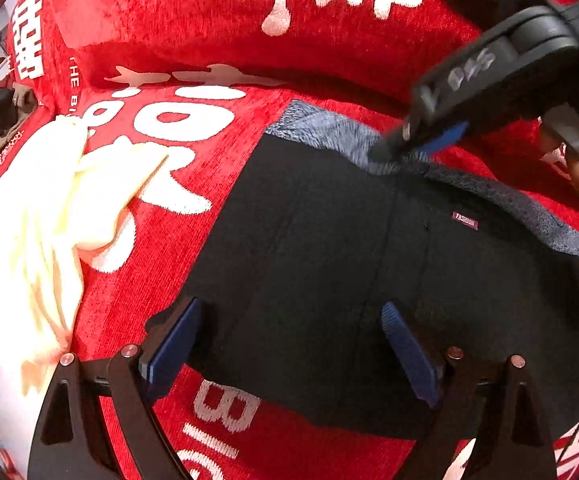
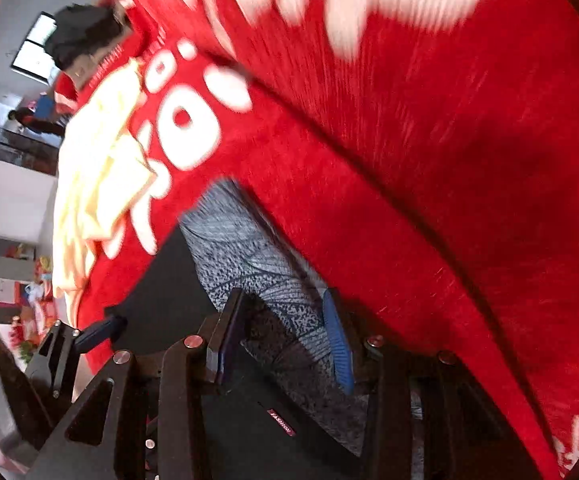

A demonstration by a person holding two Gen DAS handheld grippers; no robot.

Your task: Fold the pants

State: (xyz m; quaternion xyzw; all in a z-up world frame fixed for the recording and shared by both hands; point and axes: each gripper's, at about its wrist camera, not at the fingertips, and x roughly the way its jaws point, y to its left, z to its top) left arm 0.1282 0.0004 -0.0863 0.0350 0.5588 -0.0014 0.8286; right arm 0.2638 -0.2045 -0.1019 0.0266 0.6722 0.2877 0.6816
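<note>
The pants (image 1: 329, 260) are black, with a gray speckled band along the top edge. They lie flat on a red blanket (image 1: 169, 32) that has big white letters on it. A tiny label (image 1: 465, 220) sits near the gray band. They already look like a neat, short block, so I think they have been folded at least once.

They look soft and floppy, like thick cloth. They are not heavy and will not break. They will bend and sag if only one spot is lifted, so it is best to hold two corners of one edge at the same time. The cloth looks a bit fuzzy, so it should not slip out of a pinch.

The left gripper (image 1: 289, 344) is over the near edge of the pants. Its blue pads are wide apart and it holds nothing. The right gripper (image 2: 285, 340) is at the gray band. Its pads are apart too, with the gray cloth between them. This picture is blurry, so it may be touching the cloth, but I cannot be sure. It does not look like it is pinching yet.

A pale yellow cloth (image 1: 37, 216) lies bunched up on the blanket, well apart from the pants.
</note>
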